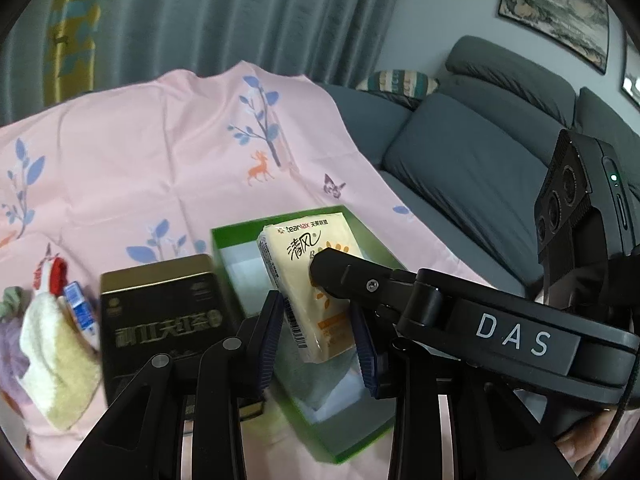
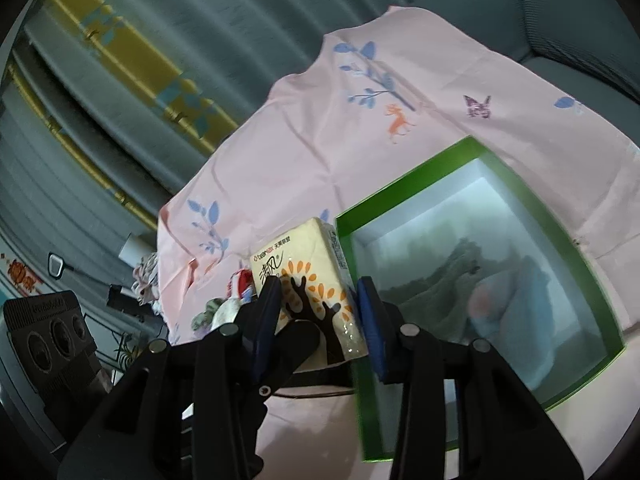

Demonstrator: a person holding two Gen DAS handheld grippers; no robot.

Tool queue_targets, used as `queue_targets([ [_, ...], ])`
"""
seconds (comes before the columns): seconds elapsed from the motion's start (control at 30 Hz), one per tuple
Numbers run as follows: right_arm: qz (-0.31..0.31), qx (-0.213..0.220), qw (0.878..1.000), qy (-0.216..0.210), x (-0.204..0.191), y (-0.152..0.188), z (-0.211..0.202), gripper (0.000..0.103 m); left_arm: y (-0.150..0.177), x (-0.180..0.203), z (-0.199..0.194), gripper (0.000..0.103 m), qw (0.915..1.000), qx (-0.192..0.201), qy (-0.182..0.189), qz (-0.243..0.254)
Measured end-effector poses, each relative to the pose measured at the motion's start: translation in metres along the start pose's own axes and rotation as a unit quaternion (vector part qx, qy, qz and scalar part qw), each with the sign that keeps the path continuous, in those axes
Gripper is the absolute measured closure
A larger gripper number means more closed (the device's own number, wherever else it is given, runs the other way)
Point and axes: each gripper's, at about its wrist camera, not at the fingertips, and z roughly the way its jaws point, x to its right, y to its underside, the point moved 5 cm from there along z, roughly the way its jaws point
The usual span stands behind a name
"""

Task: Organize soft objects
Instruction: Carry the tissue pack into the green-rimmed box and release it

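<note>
A yellow tissue pack (image 1: 308, 276) sits between the blue pads of my left gripper (image 1: 320, 336), held over the green box (image 1: 224, 240). The other gripper's black finger (image 1: 352, 272) reaches in from the right and lies on the pack. In the right wrist view the same pack (image 2: 312, 280) sits between the pads of my right gripper (image 2: 320, 320), beside the green box (image 2: 400, 192), which holds grey and pale blue cloths (image 2: 460, 280). Whether the jaws press the pack is unclear in both views.
A pink printed sheet (image 1: 160, 160) covers the surface. A black tea tin (image 1: 160, 312) stands left of the box. A cream towel (image 1: 60, 368), a small blue carton (image 1: 78, 304) and other soft items lie at the far left. A grey sofa (image 1: 460, 152) is right.
</note>
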Motion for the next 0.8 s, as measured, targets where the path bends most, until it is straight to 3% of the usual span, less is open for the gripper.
queue_targets([
  [0.5,0.087,-0.01,0.996,0.031,0.073,-0.012,0.009,0.07,0.003,0.027,0.072,0.068,0.997,-0.075,0.013,0.012],
  [0.8,0.111,0.001,0.993,0.04,0.088,-0.014,0.011,0.073,0.002,0.031,0.088,0.068,0.996,-0.087,0.018,0.005],
])
